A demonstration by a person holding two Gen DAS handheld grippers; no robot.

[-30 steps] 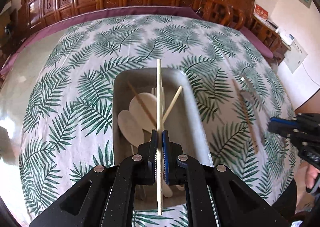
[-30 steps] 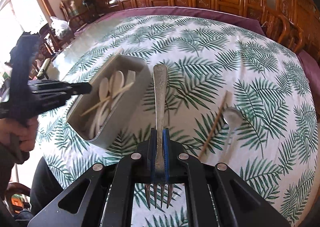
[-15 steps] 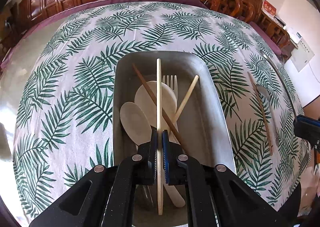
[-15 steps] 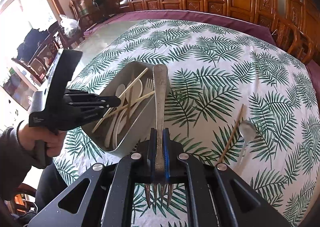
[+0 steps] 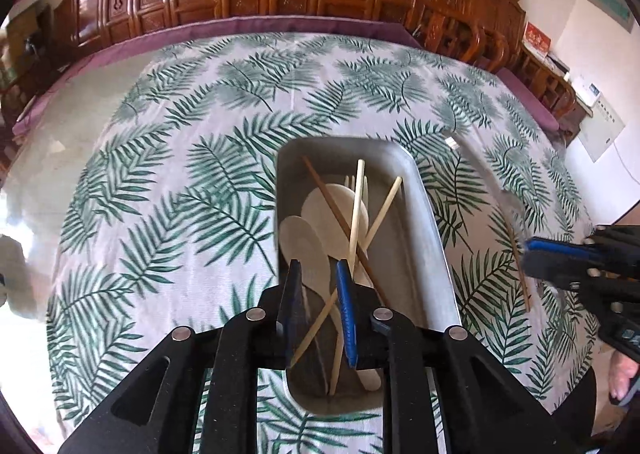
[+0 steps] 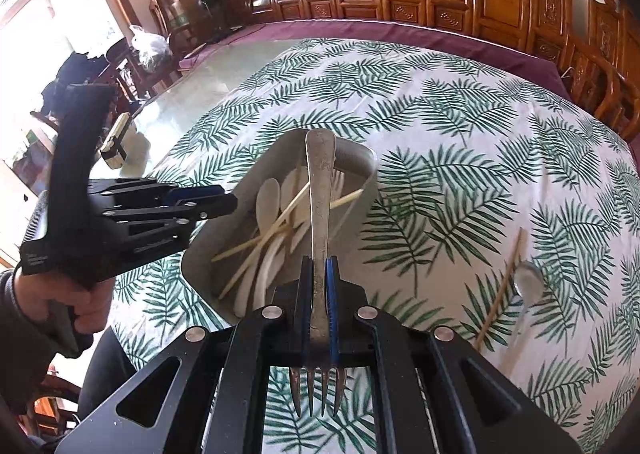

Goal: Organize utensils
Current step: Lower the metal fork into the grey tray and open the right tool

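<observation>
A grey metal tray [image 5: 424, 213] [image 6: 356, 157] lies on the leaf-print cloth and holds pale spoons [image 5: 300, 238], a pale fork, and several chopsticks. My left gripper [image 5: 318, 274] is open and empty over the tray's near end. A light chopstick [image 5: 354, 209] lies loose in the tray past its fingers. My right gripper [image 6: 319, 266] is shut on a metal fork [image 6: 320, 181], handle pointing forward over the tray, tines toward the camera. The left gripper also shows in the right wrist view [image 6: 208, 199], left of the tray.
A wooden chopstick [image 6: 500, 286] and a metal spoon [image 6: 528, 286] lie on the cloth right of the tray. The right gripper [image 5: 560, 258] shows at the right edge of the left wrist view. Carved wooden chairs ring the table's far side.
My left gripper opened and the light chopstick dropped into the tray. My right gripper carried the fork left until its handle is over the tray.
</observation>
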